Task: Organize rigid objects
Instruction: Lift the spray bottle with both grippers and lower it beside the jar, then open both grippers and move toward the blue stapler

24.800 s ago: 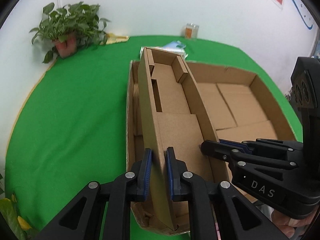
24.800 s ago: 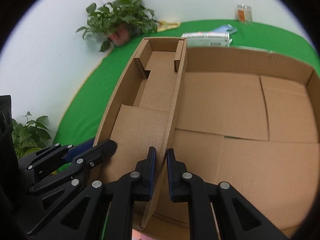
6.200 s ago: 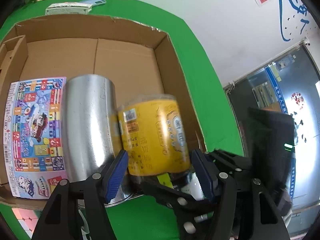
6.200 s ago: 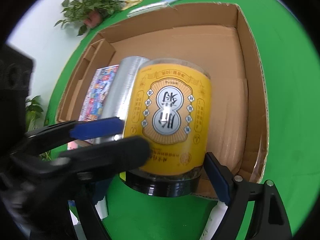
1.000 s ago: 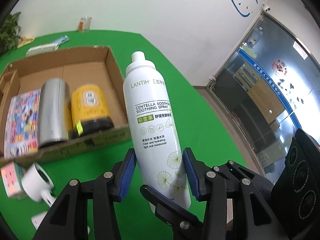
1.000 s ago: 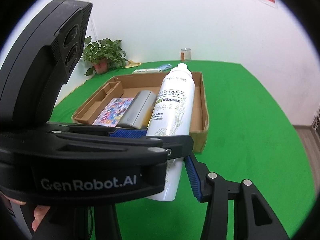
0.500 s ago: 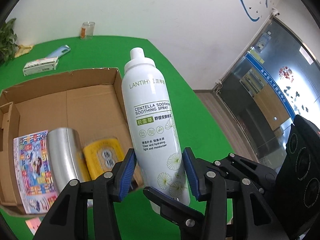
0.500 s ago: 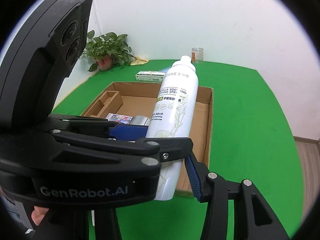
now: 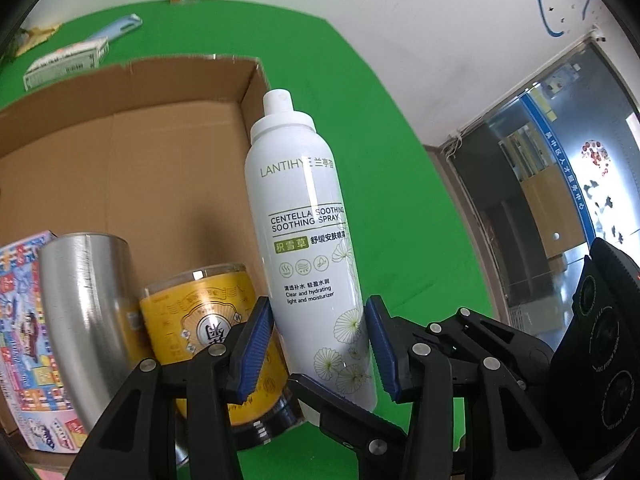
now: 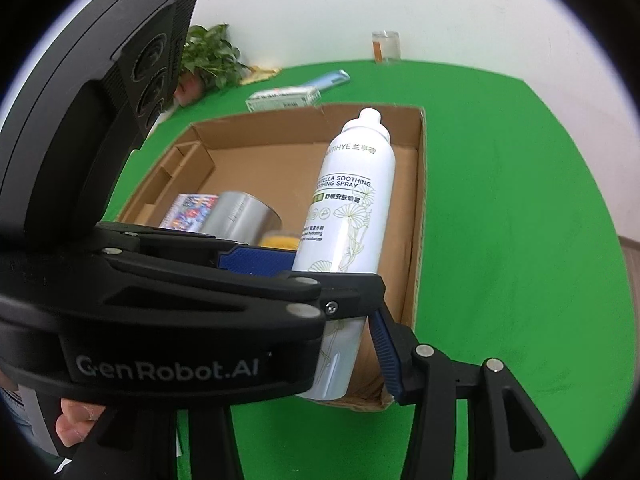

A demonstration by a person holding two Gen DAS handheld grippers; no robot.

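**Spray bottle carried in over the box**

A second before, the cardboard box [image 9: 132, 132] lay well ahead of both hand-held grippers, with green desk [image 9: 352, 92] between; it now sat directly under and ahead of them, so the carry was nearly over and what remained, by my reading, was lowering and release.

Left of the left hand-held gripper [image 9: 320, 348], the colourful printed box [image 9: 20, 320] lay against the box's near wall, then the steel tumbler [image 9: 76, 312], then the yellow jar [image 9: 200, 320] just beside the left blue pad. Between the pads stood the white spray bottle [image 9: 304, 240], gripped low on its body, nozzle pointing away from the camera and leaning slightly. The right hand-held gripper [image 10: 360, 320] held the same bottle lower down; its near finger was hidden behind the left tool's body, but its far pad [image 10: 382, 356] lay against the bottle.

The free slot lay ahead and right of the jar, bounded by the box's right wall [image 10: 418, 208], which ran close beside the bottle. Beyond the jar the box floor was bare up to the far wall. The gap between jar and right wall looked only a little wider than the bottle, so the wall's top edge was the likeliest snag. Right of that wall, open desk.
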